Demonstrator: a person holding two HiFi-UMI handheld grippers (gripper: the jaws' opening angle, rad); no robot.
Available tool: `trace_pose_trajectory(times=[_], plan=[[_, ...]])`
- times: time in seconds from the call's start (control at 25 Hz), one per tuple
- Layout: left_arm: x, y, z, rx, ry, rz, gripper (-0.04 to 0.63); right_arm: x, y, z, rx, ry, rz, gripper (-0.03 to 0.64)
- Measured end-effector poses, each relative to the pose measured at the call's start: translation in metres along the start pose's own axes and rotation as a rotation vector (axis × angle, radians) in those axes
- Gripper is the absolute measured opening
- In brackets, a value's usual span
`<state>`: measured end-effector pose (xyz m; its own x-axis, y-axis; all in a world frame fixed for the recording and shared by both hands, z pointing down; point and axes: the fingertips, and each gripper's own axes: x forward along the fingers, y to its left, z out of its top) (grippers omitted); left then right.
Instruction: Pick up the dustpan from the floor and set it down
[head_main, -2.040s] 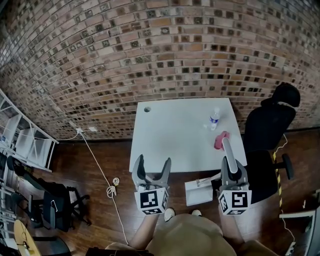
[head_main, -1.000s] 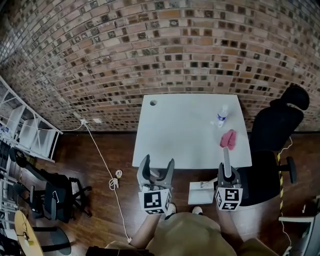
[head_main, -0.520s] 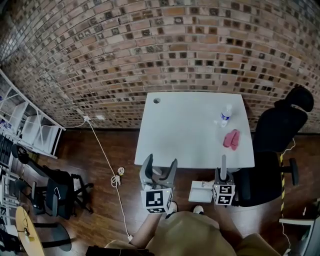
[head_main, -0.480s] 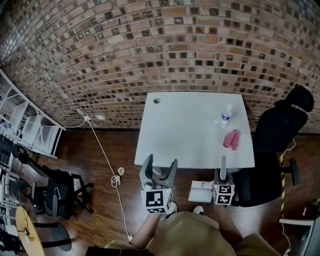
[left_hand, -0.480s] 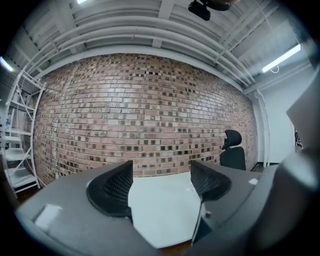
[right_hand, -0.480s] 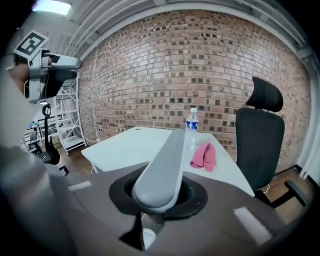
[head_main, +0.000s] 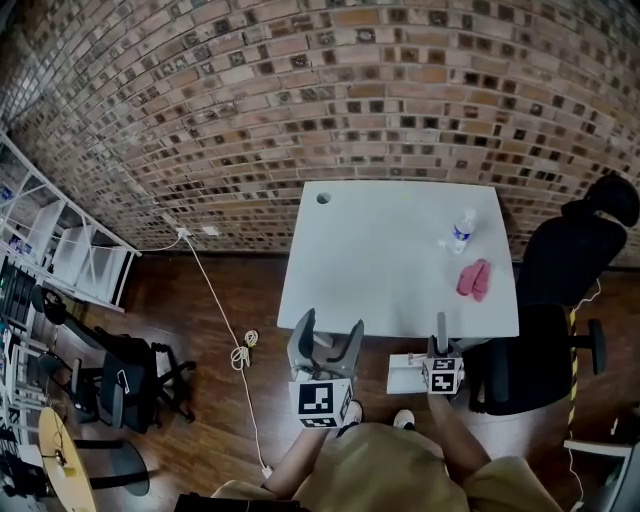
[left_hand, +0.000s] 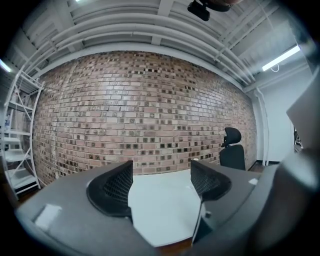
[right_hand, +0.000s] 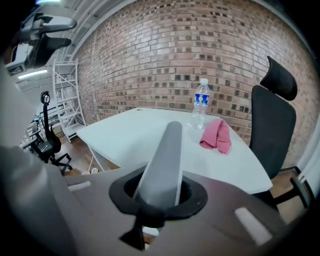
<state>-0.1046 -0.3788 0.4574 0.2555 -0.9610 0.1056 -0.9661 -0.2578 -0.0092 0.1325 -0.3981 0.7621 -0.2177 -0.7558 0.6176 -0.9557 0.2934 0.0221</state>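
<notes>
Head view: a person stands at the near edge of a white worktop (head_main: 390, 250), which is set against a brick wall (head_main: 300, 90), and holds a gripper in each hand.
Left gripper (head_main: 327, 335): it is at the near edge of the worktop, and its cube with the square marker faces the camera.
Left fingers (left_hand: 116, 192): in the left gripper view they stand clearly apart, with nothing between them; only the worktop and the wall are seen beyond.
Right gripper (head_main: 440, 352): it is just in front of the worktop's near edge, well to the right of the left one.
Right fingers (right_hand: 120, 192): in the right gripper view they are closed around the grey handle (right_hand: 165, 160) of the dustpan (head_main: 404, 374); the handle sticks out forward past them.
Dustpan place: its white pan is over the wooden floor (head_main: 200, 330), just left of the right gripper and just beyond the person's shoes (head_main: 403, 419); I cannot tell if it touches the floor.
On the worktop: a water bottle (head_main: 460, 231) stands upright near the far right corner; a pink cloth (head_main: 472, 279) lies near it, on the near side, not touching it.
Around the worktop: a black chair (head_main: 560, 290) at the right; a white cable (head_main: 215, 300) on the floor at the left.
</notes>
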Motion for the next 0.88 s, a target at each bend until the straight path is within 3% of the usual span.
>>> trace_pose_trajectory(times=[0.48, 0.64, 0.88], plan=[[0.006, -0.005, -0.01, 0.005, 0.029, -0.011, 0.356, 0.038, -0.02, 0.01, 0.034, 0.022, -0.045, 0.044], [0.006, -0.006, -0.014, 0.004, 0.04, -0.016, 0.356, 0.046, -0.02, 0.014, 0.046, 0.02, -0.018, 0.049], [0.011, -0.01, -0.015, 0.004, 0.042, -0.029, 0.359, 0.044, -0.017, 0.006, 0.093, 0.03, -0.001, 0.299]])
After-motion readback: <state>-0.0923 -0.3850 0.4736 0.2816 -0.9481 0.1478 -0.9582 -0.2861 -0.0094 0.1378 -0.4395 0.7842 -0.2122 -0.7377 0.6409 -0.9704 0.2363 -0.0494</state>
